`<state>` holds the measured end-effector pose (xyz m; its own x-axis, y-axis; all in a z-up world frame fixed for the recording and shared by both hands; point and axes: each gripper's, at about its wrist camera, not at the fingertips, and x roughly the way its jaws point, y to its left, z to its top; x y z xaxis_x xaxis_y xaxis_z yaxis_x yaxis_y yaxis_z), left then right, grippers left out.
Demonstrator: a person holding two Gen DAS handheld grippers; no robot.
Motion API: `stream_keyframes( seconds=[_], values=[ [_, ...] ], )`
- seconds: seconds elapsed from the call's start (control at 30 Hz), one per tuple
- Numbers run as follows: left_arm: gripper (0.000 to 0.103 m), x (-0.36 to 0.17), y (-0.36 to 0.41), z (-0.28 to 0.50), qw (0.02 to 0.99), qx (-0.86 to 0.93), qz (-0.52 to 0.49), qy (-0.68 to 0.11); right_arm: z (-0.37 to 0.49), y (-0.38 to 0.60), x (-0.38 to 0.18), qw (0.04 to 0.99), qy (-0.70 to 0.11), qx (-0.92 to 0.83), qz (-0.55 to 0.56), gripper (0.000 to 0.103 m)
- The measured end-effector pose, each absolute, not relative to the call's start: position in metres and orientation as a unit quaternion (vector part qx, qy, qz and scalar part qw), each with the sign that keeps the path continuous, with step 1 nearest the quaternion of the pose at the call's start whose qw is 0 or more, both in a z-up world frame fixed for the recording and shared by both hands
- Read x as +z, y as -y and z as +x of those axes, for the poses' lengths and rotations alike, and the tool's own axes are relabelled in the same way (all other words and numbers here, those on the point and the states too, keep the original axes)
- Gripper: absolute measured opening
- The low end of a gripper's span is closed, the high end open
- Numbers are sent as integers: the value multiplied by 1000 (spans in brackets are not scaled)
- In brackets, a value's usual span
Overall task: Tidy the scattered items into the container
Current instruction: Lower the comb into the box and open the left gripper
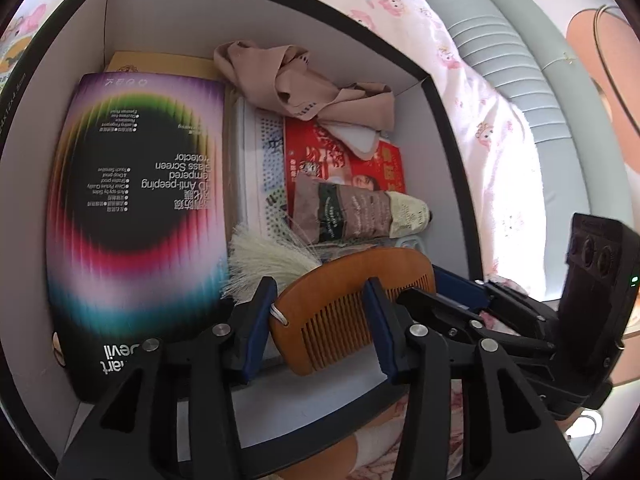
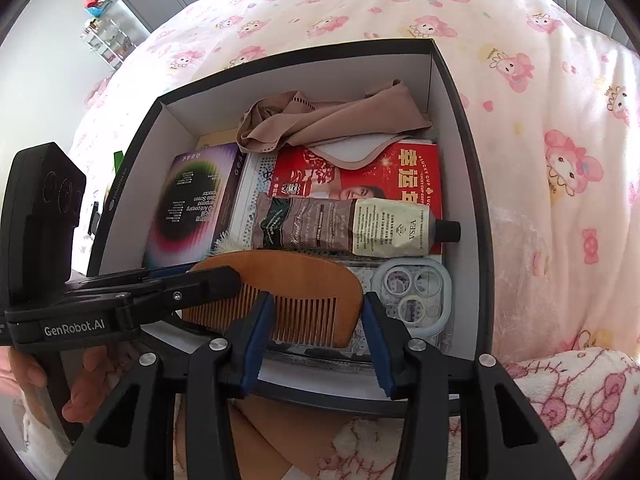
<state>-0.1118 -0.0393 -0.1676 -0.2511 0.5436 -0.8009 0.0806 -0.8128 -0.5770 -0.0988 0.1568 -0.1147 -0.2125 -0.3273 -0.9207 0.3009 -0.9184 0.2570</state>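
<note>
**Wooden comb between both sets of jaws, over the near edge of the box**

The left gripper (image 1: pixel 322 326) has its blue-padded jaws spread wide, and the brown half-round wooden comb (image 1: pixel 348 304) sits between them, teeth pointing back toward the camera; whether the pads touch it I cannot tell. The right gripper (image 2: pixel 316 332) also stands wide, flanking the same comb (image 2: pixel 296 284) from the near side, while one black arm of the left gripper crosses over the comb's left end in that view. A white bristly tuft (image 1: pixel 264 264) pokes out just beside the comb.

The comb lies inside the black-rimmed, white-lined cardboard box (image 2: pixel 460 120), at its near wall. Just right of it rests a pale blue translucent plastic case (image 2: pixel 416 296) with round compartments. Behind the comb lies a crumpled brown-and-cream hand-cream tube (image 2: pixel 352 226) with a black cap, on top of a glossy red printed packet (image 2: pixel 404 176). To the left sits a flat rainbow-ringed black screen-protector package (image 1: pixel 136 216). At the far wall is a bunched beige stretchy fabric piece (image 2: pixel 324 120). The box rests on a pink cartoon-print bed cover (image 2: pixel 540 80).
</note>
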Motion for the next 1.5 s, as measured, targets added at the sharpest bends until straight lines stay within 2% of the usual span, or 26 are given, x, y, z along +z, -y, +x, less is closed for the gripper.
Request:
stream_keyframes(
  seconds=[0.17, 0.4, 0.6, 0.83, 1.03, 1.17, 1.3, 1.5],
  values=[
    [45, -169, 37, -112, 146, 746, -601, 248, -98, -153, -115, 196, -6, -780, 595, 41],
    [45, -163, 55, -106, 137, 756, -577, 277, -95, -155, -104, 194, 5, -795, 574, 41],
    [45, -164, 47, -110, 130, 753, -594, 252, -94, -155, -103, 190, 5, -797, 573, 41],
    [46, -157, 39, -110, 184, 751, -580, 257, -92, -163, -96, 172, -2, -810, 560, 41],
    [45, -157, 49, -105, 151, 759, -572, 274, -95, -157, -109, 204, 5, -788, 581, 41],
    [38, -159, 45, -107, 149, 759, -580, 256, -97, -150, -114, 197, -27, -785, 587, 35],
    [37, -161, 35, -108, 149, 765, -584, 227, -97, -153, -120, 187, -29, -784, 592, 34],
    [37, -161, 44, -104, 163, 760, -572, 260, -95, -154, -128, 187, -16, -780, 597, 34]
  ],
)
